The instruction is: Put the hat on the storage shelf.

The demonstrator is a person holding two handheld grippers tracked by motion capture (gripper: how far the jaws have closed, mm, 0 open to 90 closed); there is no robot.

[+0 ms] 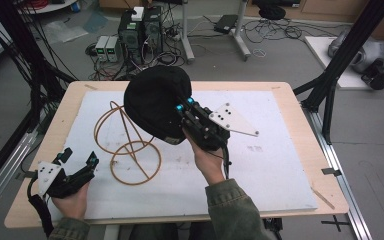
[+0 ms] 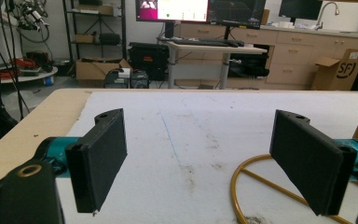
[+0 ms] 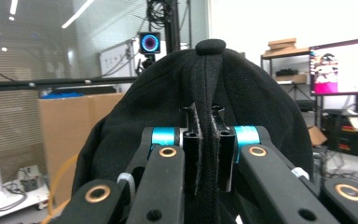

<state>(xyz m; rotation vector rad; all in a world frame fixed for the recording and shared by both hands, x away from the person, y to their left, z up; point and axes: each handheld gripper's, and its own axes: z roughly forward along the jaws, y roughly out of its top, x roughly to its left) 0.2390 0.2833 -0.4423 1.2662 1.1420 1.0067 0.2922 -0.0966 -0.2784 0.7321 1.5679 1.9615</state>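
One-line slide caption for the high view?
Right tool shut on a black cap above the wire hat stand.

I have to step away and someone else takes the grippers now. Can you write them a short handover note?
Right gripper: shut on the black cap, pinching a fold of its fabric, held up above the wire hat stand.
Left gripper: open, holding nothing, low over the near left of the white mat, beside the stand's base ring.
Done: cap gripped and lifted.
Left: probably lowering the cap onto the stand's top loop, then releasing; the free gripper could steady the stand.
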